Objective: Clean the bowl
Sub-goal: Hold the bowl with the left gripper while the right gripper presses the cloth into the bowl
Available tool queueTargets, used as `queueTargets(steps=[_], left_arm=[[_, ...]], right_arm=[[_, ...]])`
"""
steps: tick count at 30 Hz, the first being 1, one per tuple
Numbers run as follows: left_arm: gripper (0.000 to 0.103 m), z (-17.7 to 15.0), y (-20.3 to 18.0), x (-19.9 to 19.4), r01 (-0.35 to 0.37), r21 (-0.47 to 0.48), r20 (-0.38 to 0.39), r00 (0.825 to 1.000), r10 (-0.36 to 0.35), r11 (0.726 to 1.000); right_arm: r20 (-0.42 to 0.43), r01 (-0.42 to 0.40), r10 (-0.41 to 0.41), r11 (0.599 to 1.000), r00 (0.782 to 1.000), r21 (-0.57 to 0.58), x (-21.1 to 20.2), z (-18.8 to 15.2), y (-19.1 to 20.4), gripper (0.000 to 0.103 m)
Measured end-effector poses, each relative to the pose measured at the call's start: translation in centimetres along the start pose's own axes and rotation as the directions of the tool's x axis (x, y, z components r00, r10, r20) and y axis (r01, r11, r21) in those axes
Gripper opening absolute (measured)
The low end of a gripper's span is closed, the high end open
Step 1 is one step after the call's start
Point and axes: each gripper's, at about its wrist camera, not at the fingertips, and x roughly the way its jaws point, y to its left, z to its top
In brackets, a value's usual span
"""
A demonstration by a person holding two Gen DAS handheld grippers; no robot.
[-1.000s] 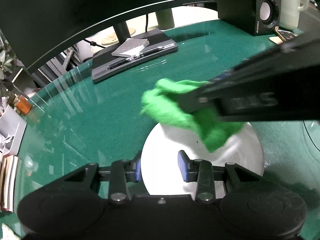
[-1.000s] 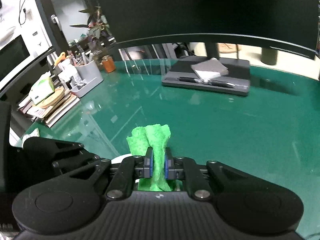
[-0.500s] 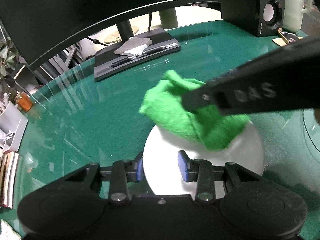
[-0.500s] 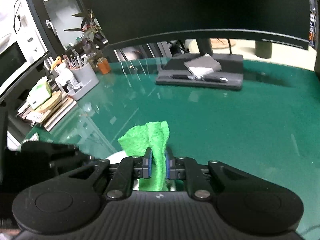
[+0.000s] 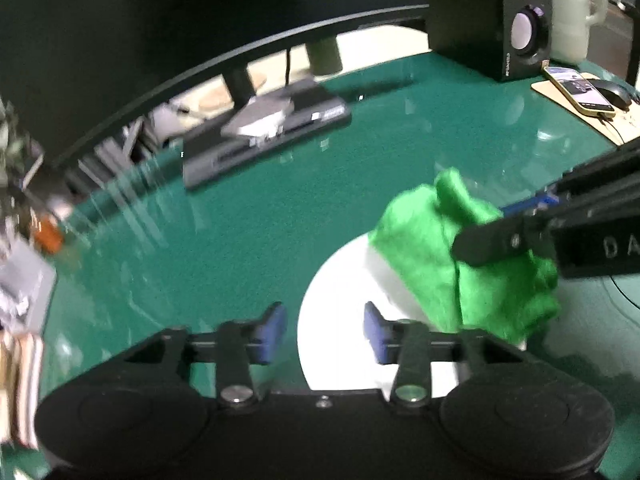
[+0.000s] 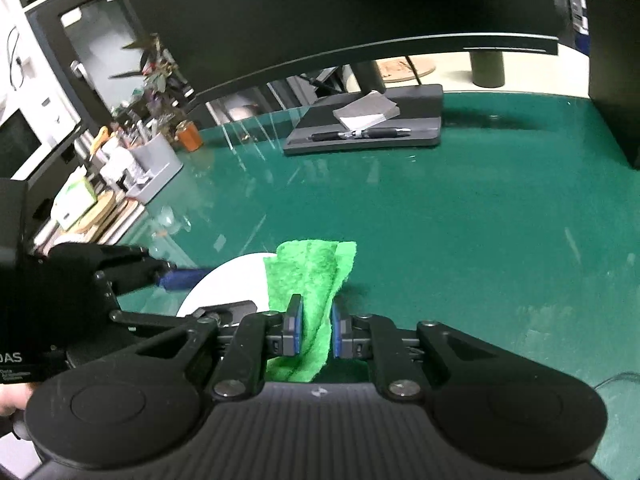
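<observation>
A white bowl (image 5: 344,280) rests on the green glass desk (image 5: 260,220). My left gripper (image 5: 324,328) holds its near-left rim, one blue pad outside and one over the white inside. From the right comes my right gripper (image 5: 480,240), shut on a folded green cloth (image 5: 460,264) that lies over the bowl's right half. In the right wrist view the cloth (image 6: 308,268) hangs between the blue pads of that gripper (image 6: 316,320), draped over the bowl's (image 6: 232,280) right edge. The left gripper (image 6: 192,292) reaches in from the left.
A dark tray (image 6: 420,136) with a notepad and pens lies under the curved monitor (image 6: 320,8). A speaker (image 5: 500,20), a phone (image 5: 580,88) and a mouse sit at the back right. A grey organiser (image 6: 152,160), an orange cup (image 6: 188,136) and stacked books line the left edge.
The right gripper has dragged the cloth from the bowl's far middle to its right side. The left gripper stays at the rim, and its view is now blurred by motion.
</observation>
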Motion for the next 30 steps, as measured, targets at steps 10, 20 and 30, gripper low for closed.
queueTargets(steps=[10,20,30], left_arm=[[0.025,-1.5,0.0,0.3,0.037,-0.025,-0.04,0.998,-0.038,0.999],[0.025,-1.7,-0.1,0.1,0.023,-0.064,-0.057,0.998,-0.026,0.998],[0.027,-1.7,-0.2,0.0,0.018,-0.063,-0.066,0.998,-0.022,0.998]], right_arm=[[0.023,0.018,-0.017,1.0,1.0,-0.011,1.4,1.2,0.1,0.014],[0.019,0.018,-0.017,0.999,1.0,-0.05,2.3,1.7,0.2,0.018],[0.07,0.028,-0.031,0.998,0.997,0.049,-0.3,0.7,-0.9,0.019]])
